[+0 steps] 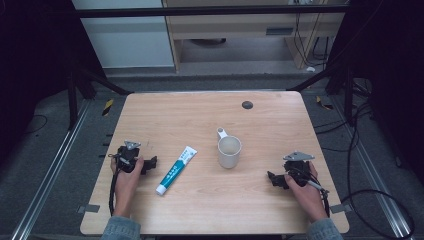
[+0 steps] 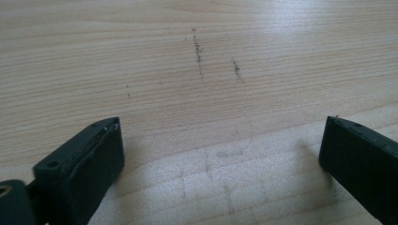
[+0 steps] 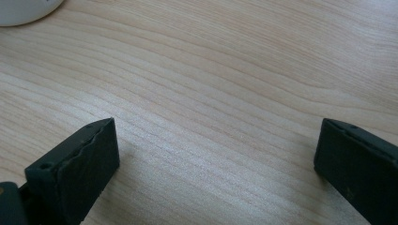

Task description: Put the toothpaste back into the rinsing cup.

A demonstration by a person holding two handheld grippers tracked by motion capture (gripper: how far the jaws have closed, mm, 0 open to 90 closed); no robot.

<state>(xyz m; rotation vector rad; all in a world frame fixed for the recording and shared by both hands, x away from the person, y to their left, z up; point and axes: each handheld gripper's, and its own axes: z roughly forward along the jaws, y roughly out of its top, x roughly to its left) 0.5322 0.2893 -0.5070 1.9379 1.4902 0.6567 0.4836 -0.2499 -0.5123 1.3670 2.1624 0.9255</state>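
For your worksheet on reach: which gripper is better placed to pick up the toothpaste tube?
Probably the left gripper: it rests open beside the toothpaste tube, while the right gripper sits beyond the mug, farther away.

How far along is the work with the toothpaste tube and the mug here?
Nothing looks done yet: the toothpaste tube lies flat on the table, left of the upright white mug and apart from it. In hand: nothing; the left claw and right claw both rest open on bare wood. Left, by my guess: picking up the tube, perhaps to put it in the mug.
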